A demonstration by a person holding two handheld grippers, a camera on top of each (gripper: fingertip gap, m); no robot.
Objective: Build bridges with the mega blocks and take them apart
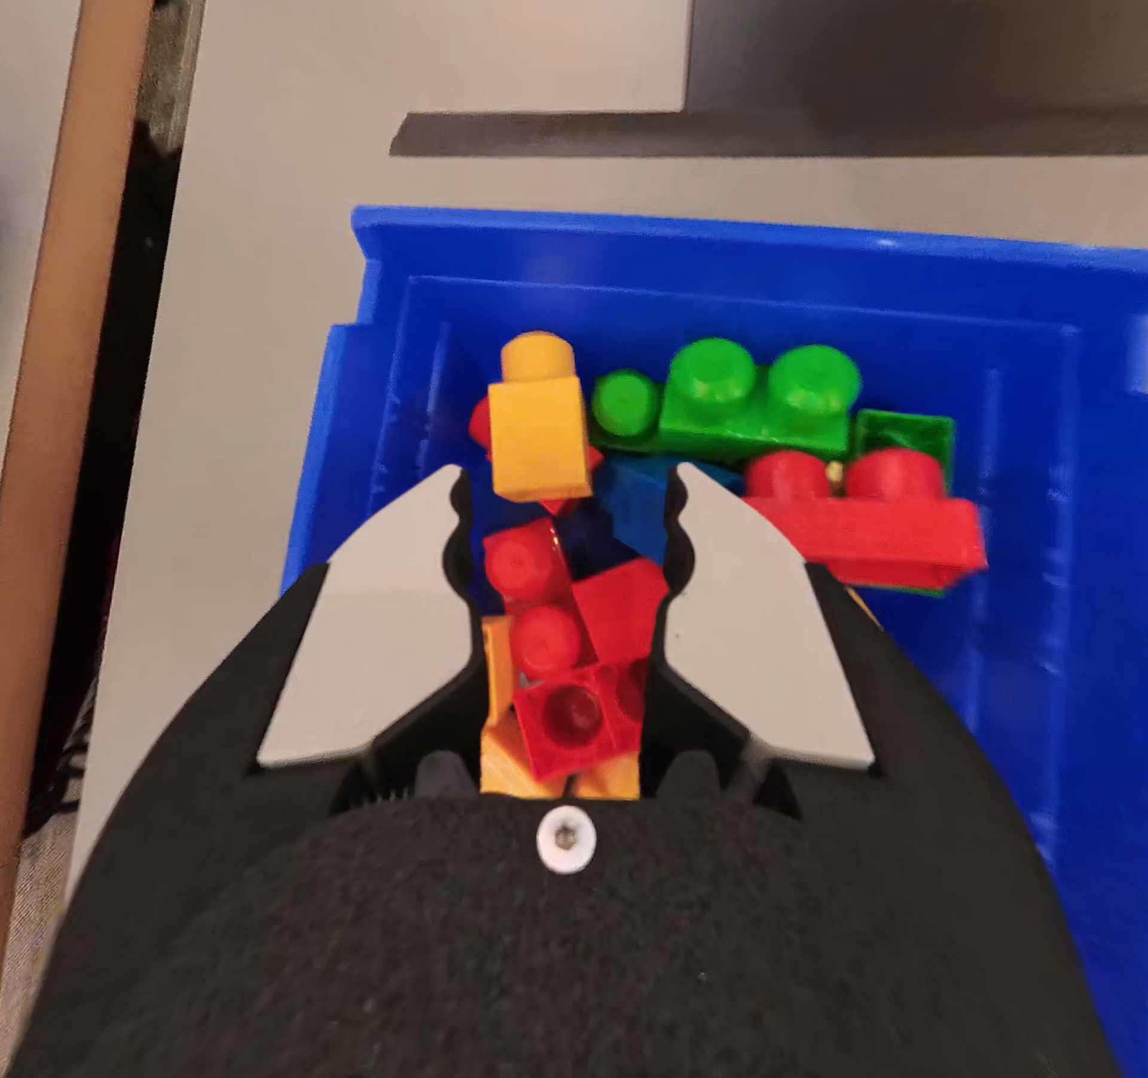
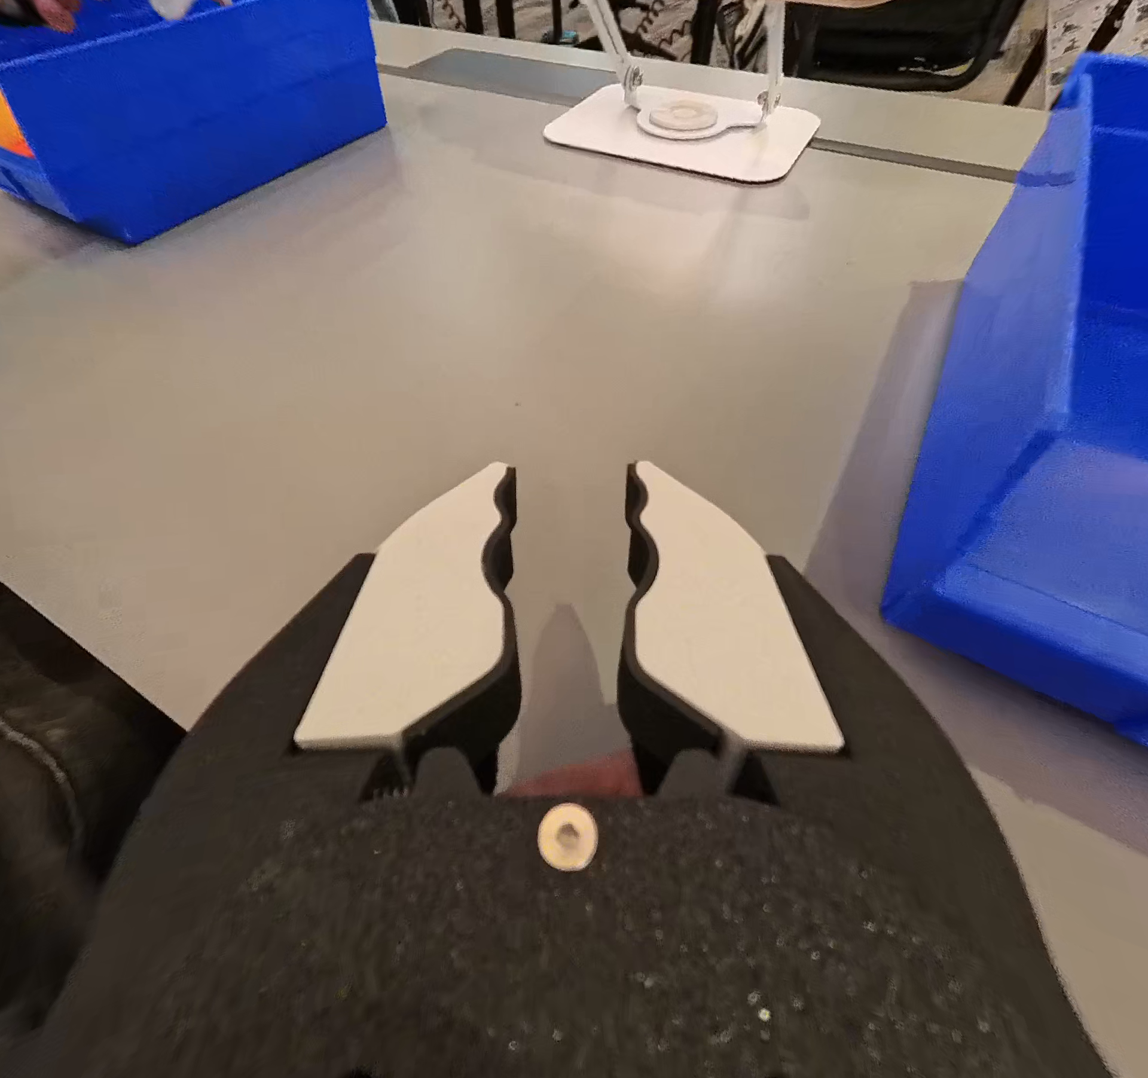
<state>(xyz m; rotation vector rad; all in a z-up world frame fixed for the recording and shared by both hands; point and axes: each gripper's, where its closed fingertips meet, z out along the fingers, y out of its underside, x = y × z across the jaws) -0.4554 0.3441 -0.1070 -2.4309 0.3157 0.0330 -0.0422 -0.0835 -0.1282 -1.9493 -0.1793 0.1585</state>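
Two grippers, jaws parted: the left gripper (image 1: pixel 568 477) hovers over mega blocks (image 1: pixel 720 396) heaped in a blue bin (image 1: pixel 683 253); the right gripper (image 2: pixel 570 477) hangs empty above the grey table (image 2: pixel 497 315). No legible writing.

Blue plastic bin (image 1: pixel 714 253): looked like moulded plastic, slightly glossy, with fine ridged lines along its inner walls.
Mega blocks, such as the yellow one-stud block (image 1: pixel 538 427) and the green three-stud block (image 1: pixel 745 408): were smooth plastic with a soft sheen.
Red two-stud block (image 1: pixel 870 520): showed fine lines on its side face.
Left gripper (image 1: pixel 568 477): had matt black, grainy-looking housing and flat, matt pale grey finger plates.
Right gripper (image 2: pixel 570 470): had the same rough black body, speckled, with smooth matt plates.
Grey table top (image 2: pixel 435 334): was smooth, faintly reflective.
White stand base (image 2: pixel 683 135): was smooth, matt.
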